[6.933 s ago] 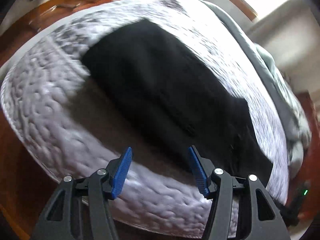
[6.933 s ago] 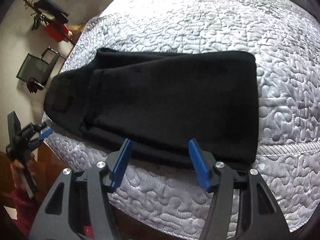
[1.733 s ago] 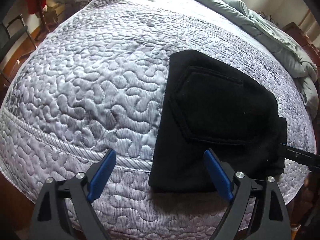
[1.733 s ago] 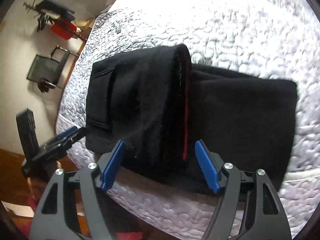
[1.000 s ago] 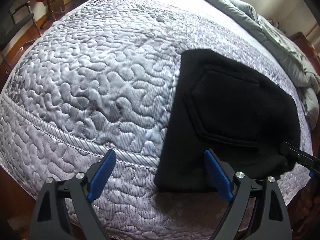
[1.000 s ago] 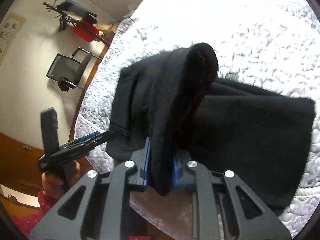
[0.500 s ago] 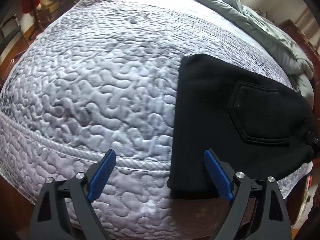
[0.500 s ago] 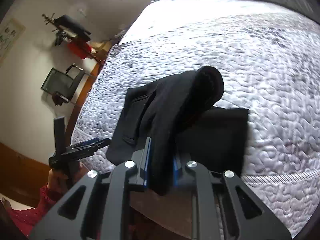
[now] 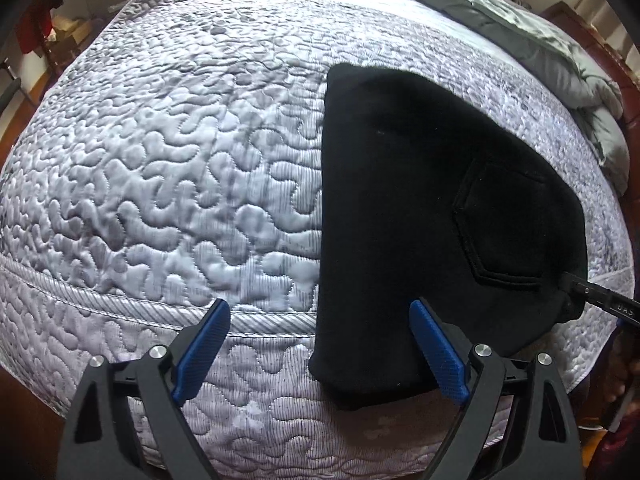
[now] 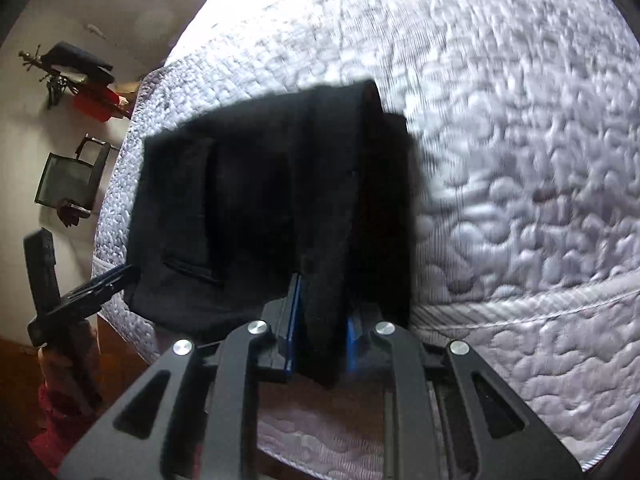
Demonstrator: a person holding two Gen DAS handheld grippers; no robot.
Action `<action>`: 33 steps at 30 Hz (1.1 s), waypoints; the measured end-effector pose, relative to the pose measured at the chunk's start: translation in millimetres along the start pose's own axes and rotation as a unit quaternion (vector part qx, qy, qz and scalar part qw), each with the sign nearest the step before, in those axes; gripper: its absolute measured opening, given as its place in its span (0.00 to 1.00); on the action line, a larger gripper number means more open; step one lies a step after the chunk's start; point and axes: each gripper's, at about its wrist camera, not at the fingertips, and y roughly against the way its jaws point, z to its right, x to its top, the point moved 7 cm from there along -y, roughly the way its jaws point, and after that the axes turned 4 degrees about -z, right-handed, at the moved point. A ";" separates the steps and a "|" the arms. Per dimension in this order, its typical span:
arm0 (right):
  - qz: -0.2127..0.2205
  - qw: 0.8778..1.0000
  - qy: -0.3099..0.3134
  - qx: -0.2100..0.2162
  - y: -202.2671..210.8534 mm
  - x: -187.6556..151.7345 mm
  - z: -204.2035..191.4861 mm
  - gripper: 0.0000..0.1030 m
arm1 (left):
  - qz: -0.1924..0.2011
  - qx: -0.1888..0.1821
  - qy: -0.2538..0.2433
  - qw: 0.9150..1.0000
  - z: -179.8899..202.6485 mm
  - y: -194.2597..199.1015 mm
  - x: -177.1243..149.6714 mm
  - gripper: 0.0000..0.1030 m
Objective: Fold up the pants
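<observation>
The black pants (image 9: 400, 208) lie folded on the silver quilted bedspread (image 9: 168, 168) near its front edge, back pocket (image 9: 508, 224) facing up. My left gripper (image 9: 320, 344) hovers open over the pants' near left corner, one blue pad above the cloth and the other above the quilt. My right gripper (image 10: 322, 328) is shut on a thick fold of the pants (image 10: 256, 200) at their near edge. In the left wrist view the right gripper (image 9: 592, 300) pokes in at the pants' right edge. In the right wrist view the left gripper (image 10: 92, 288) sits by the pants' left corner.
A rumpled grey duvet (image 9: 540, 48) lies along the far right of the bed, beside a wooden frame (image 9: 576, 12). Left of the bed stand a black chair (image 10: 68, 180) and a coat rack with a red item (image 10: 84, 84). A red sleeve (image 10: 64, 412) holds the left gripper.
The right gripper closed on the pants' fold, lifted it and has brought it down over the lower layer, leaving a narrower stack. The left gripper drifted along the bed edge, still open.
</observation>
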 end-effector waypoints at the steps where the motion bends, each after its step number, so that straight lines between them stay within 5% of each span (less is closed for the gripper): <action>1: 0.001 1.000 -0.003 0.005 -0.8 -1.0 1.3 0.19 | 0.000 0.002 -0.002 1.000 0.9 -0.8 -0.3 0.90; 5: 0.004 1.000 0.003 0.006 11.7 0.3 -1.5 0.43 | 0.002 0.007 -0.007 1.000 4.0 2.1 0.4 0.90; 10: 0.046 0.998 0.002 0.032 46.1 24.7 -9.7 0.46 | 0.015 0.018 -0.030 0.999 13.1 10.2 6.0 0.90; 17: 0.032 0.999 -0.015 0.016 28.8 66.7 1.2 0.47 | 0.011 0.017 -0.040 0.999 21.3 5.3 10.2 0.90; 23: 0.039 0.997 -0.010 0.061 20.1 84.7 -9.7 0.16 | 0.008 0.015 -0.034 0.999 20.4 0.0 13.8 0.90; 33: 0.038 0.999 -0.038 0.006 -0.9 94.9 7.9 0.13 | 0.027 0.008 -0.042 0.999 28.0 7.2 19.0 0.90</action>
